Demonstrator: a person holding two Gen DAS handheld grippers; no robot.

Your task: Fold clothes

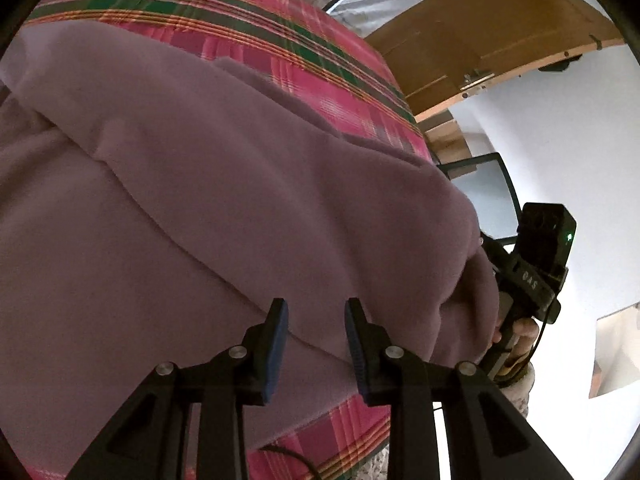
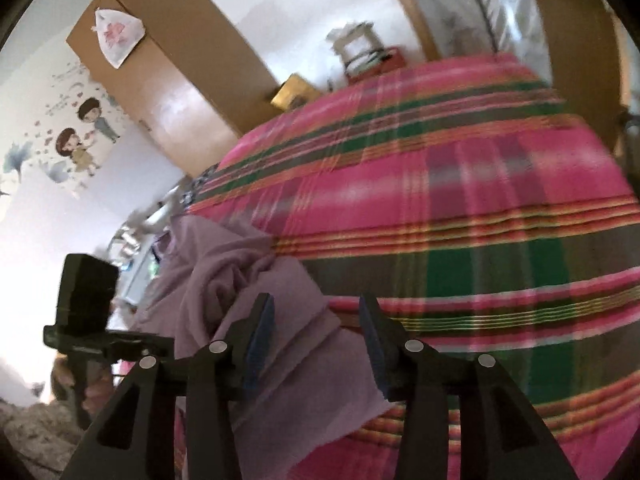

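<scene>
The soft mauve fleece-like garment (image 1: 224, 184) lay spread over the pink, green and orange plaid bedcover (image 1: 248, 28), draped in broad, thick layers with one long fold edge running across it and its nearer end bunched up close to the bed's edge. Your left gripper (image 1: 316, 344) hovered over that near part with its blue-padded jaws parted and nothing pinched between them; the cloth showed behind the gap, not in it. Your right gripper (image 2: 316, 344) was likewise released, jaws standing wide, with a rumpled lobe of the same garment (image 2: 280, 320) lying under and between them but not pressed by either pad. From the left view you could see your other hand (image 1: 520, 332) wrapped round the right tool's handle just beside the bunched end.

Judging by its look, the cloth was light, limp and thick, with a napped surface that should grip the pads well rather than slide. It would sag and drag rather than hold a shape, so a single-point pull was likely to stretch it into a rope. The sound places to take it seemed to be the corners or the hem at the bunched end, one gripper to each side, biting through all the layers at once. Nothing about it looked fragile.
</scene>
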